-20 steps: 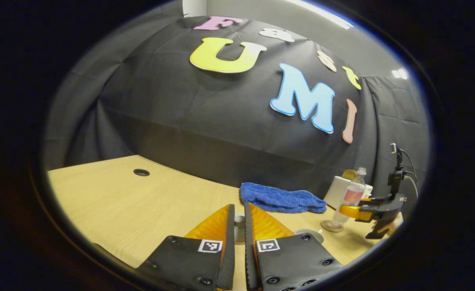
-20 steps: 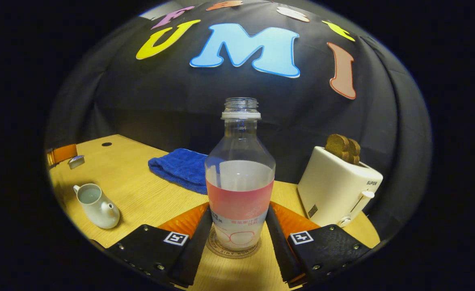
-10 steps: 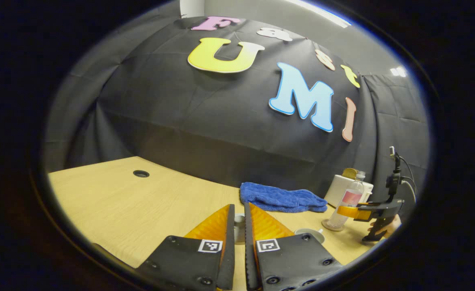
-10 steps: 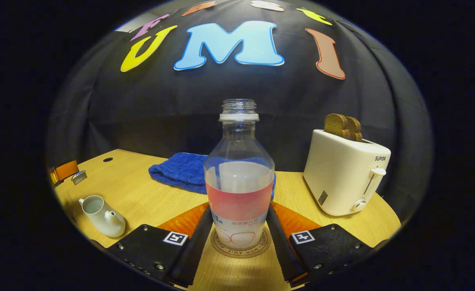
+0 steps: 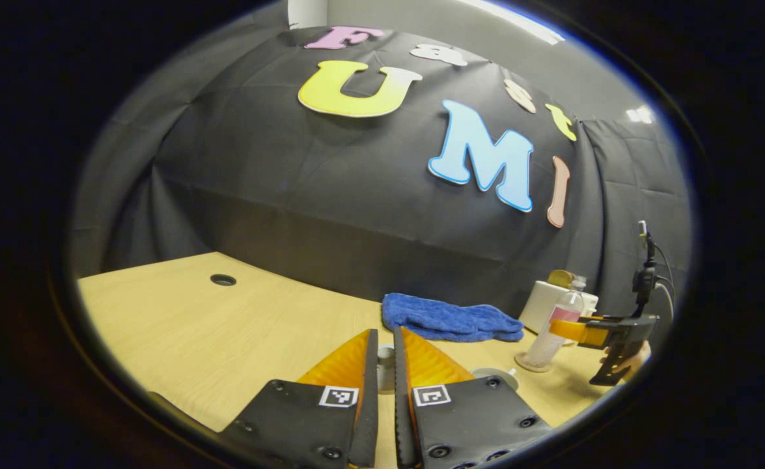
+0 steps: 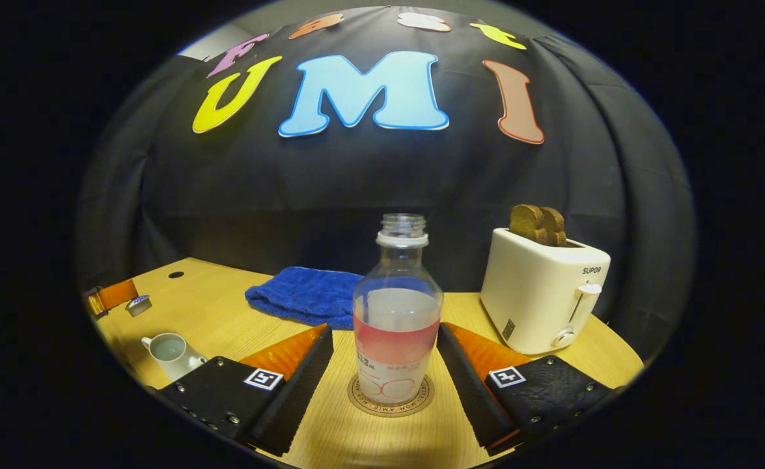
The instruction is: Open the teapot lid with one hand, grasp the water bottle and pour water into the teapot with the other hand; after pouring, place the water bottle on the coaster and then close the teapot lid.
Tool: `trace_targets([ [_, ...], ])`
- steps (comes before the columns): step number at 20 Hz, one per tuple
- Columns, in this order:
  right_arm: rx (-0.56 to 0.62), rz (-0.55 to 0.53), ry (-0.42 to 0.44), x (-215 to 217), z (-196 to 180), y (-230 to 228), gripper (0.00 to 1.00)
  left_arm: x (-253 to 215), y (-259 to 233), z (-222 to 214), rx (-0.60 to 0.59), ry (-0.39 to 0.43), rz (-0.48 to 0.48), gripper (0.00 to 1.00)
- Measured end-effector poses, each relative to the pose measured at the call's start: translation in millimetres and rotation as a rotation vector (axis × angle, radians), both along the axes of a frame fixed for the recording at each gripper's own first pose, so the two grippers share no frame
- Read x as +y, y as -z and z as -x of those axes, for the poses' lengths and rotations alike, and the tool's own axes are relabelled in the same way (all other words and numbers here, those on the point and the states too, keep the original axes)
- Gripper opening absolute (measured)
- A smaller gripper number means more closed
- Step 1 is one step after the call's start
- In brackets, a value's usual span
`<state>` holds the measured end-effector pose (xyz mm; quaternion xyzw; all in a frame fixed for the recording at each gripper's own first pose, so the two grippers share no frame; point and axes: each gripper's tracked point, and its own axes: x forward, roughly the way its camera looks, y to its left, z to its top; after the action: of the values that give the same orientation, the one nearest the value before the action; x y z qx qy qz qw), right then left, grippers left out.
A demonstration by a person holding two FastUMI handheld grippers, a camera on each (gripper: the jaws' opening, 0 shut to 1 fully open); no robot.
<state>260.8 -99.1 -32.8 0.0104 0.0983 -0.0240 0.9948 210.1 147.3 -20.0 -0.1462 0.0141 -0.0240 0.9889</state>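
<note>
The clear water bottle (image 6: 395,312) with a pink label stands upright on the round coaster (image 6: 390,398). My right gripper (image 6: 384,335) is open, with a finger on each side of the bottle and a gap to both. The white teapot (image 6: 170,352) sits uncovered at the left, with water inside. My left gripper (image 5: 385,342) is shut on the teapot lid (image 5: 385,366), held above the table. In the left gripper view the teapot (image 5: 496,376) peeks out beside my fingers, and the bottle (image 5: 555,326) and right gripper (image 5: 574,329) are at the far right.
A blue towel (image 6: 304,296) lies at the back of the wooden table (image 6: 239,312). A white toaster (image 6: 542,290) with toast stands at the right. A cable hole (image 5: 223,280) is at the far left. A hand (image 5: 629,358) holds the right gripper.
My right gripper has opened, let go of the bottle and drawn back from it; the bottle stays on the coaster. The left gripper still holds the lid in place.
</note>
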Motion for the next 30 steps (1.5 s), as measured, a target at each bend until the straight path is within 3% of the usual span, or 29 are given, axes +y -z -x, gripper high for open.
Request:
trace_targets([
  [10, -0.041, -0.072, 0.058, -5, 96, -1, 0.99, -17, -17, 7, -0.038, 0.035, -0.015, 0.21],
  [11, -0.051, -0.068, 0.060, -2, 106, -1, 0.99, -21, -18, 8, -0.043, 0.041, -0.025, 0.17],
  [17, -0.107, -0.022, 0.047, 21, 151, -9, 0.99, -64, -26, 15, -0.033, 0.085, -0.132, 0.20],
  [22, -0.141, -0.014, 0.013, 41, 165, -9, 0.99, -105, -23, 10, -0.009, 0.112, -0.164, 0.20],
  [26, -0.148, 0.009, -0.004, 45, 170, -9, 0.99, -115, -19, 7, -0.002, 0.113, -0.169, 0.17],
  [30, -0.164, 0.036, -0.022, 53, 173, -14, 0.99, -120, -7, 1, 0.020, 0.110, -0.219, 0.20],
])
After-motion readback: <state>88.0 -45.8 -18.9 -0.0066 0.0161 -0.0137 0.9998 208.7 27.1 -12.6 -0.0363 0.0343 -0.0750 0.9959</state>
